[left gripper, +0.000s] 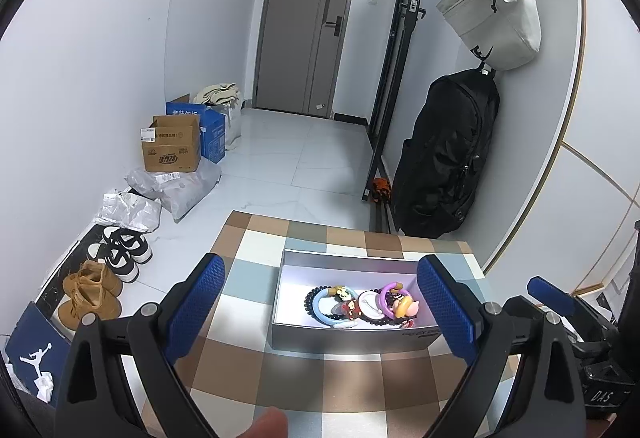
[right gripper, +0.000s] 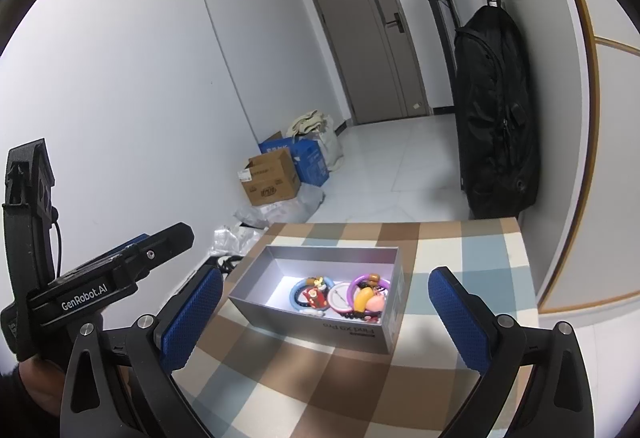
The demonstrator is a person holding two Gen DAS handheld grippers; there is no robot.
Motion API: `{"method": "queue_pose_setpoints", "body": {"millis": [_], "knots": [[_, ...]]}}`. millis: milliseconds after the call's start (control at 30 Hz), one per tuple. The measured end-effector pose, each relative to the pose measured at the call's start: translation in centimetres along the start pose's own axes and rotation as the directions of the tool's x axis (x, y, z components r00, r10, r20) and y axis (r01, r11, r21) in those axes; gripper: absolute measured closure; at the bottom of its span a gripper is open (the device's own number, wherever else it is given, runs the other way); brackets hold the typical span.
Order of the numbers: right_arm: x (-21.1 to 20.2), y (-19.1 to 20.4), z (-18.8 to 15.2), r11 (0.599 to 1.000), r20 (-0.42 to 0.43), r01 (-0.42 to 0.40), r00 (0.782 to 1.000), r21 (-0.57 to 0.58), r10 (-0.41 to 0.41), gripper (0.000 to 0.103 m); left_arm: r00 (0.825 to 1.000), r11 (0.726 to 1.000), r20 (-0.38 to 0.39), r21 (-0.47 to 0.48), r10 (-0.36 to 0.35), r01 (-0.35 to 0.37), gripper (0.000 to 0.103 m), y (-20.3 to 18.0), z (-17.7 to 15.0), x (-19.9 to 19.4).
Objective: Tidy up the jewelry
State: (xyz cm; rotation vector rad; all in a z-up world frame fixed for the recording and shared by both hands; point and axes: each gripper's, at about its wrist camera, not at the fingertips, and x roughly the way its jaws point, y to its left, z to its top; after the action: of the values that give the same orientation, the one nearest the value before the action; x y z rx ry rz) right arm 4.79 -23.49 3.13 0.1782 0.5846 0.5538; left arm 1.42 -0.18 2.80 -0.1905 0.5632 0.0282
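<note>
Left wrist: above the surface's (left gripper: 256,358) near edge, facing the door (left gripper: 308,30).
Right wrist: further right, angled left.
Shared: box (left gripper: 344,338), door.

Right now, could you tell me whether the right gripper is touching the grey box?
Apart. In the right wrist view, the right gripper stands open, its blue pads short of the grey box, with checked tablecloth visible between them.

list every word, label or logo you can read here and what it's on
"GenRobot.AI": side of the left gripper.
"Find X9 Pro", upside down: near wall of the grey box.
"DAS": right gripper body.
Jumpman logo, no words: blue shoebox.
Cardboard box and blue carton print: too blurred to read.
</note>
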Motion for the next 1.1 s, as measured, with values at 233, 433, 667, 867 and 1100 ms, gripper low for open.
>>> {"method": "queue_pose_setpoints", "body": {"millis": [233,433,667,867,1100], "knots": [[0.02,-0.02,-0.01,1.000,-0.004,0.000,1.000,-0.002,0.000,0.000,1.000,1.000,0.000,0.001,-0.003,0.003,0.009,0.13,-0.01,-0.11],[0.07,0.06,-0.03,1.000,-0.006,0.001,1.000,-0.003,-0.001,0.000,1.000,1.000,-0.014,-0.004,-0.006,0.006,0.009,0.06,-0.06,0.04],[0.27,-0.06,-0.20,1.000,-0.013,0.003,1.000,0.004,-0.003,0.000,1.000,1.000,-0.015,-0.001,-0.006,0.006,0.009,-0.02,-0.06,0.13],[0.27,-0.11,-0.24,1.000,-0.013,0.005,1.000,0.003,-0.005,0.000,1.000,1.000,-0.020,0.001,-0.008,0.008,0.009,-0.08,-0.07,0.26],[0.31,-0.40,-0.32,1.000,-0.016,0.007,1.000,0.011,-0.007,0.000,1.000,1.000,-0.020,-0.001,-0.012,0.012,0.009,-0.07,-0.11,0.33]]}}
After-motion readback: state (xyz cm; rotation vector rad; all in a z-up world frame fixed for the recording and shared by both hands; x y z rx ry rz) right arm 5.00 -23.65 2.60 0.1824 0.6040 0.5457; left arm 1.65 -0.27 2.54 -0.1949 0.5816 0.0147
